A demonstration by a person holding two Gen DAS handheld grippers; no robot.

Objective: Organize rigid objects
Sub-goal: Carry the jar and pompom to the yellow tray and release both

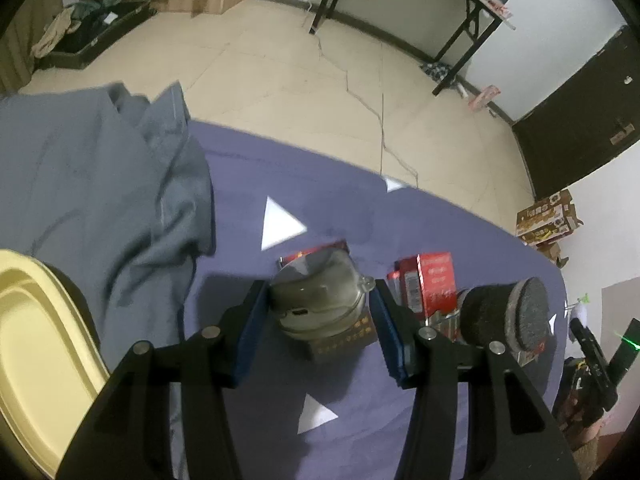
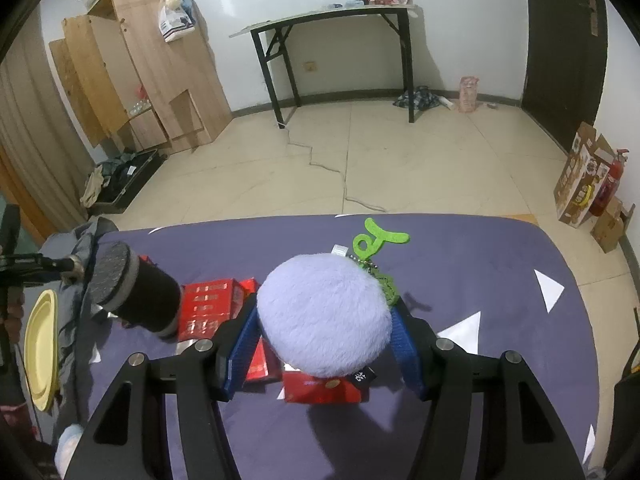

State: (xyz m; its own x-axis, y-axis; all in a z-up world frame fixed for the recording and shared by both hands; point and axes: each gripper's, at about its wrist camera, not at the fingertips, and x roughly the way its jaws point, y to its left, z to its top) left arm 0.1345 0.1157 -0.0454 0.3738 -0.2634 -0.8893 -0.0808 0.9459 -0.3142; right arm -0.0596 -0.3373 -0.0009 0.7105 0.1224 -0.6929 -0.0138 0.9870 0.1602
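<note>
My left gripper (image 1: 318, 306) is shut on a grey-green rounded gadget (image 1: 316, 300) with a small port, held above a dark box (image 1: 344, 336) on the purple bedspread (image 1: 320, 200). Red boxes (image 1: 434, 280) and a dark felt-capped cylinder (image 1: 504, 316) lie to its right. My right gripper (image 2: 324, 320) is shut on a pale lavender plush ball (image 2: 324, 316) with a green felt tag (image 2: 378, 236), above red boxes (image 2: 208, 308). The dark cylinder (image 2: 136, 292) lies on its side at the left there.
A yellow plate (image 1: 36, 360) sits at the left edge beside a crumpled grey garment (image 1: 100, 192); the plate also shows in the right wrist view (image 2: 40, 340). The bed edge drops to a tiled floor with a black folding table (image 2: 340, 40).
</note>
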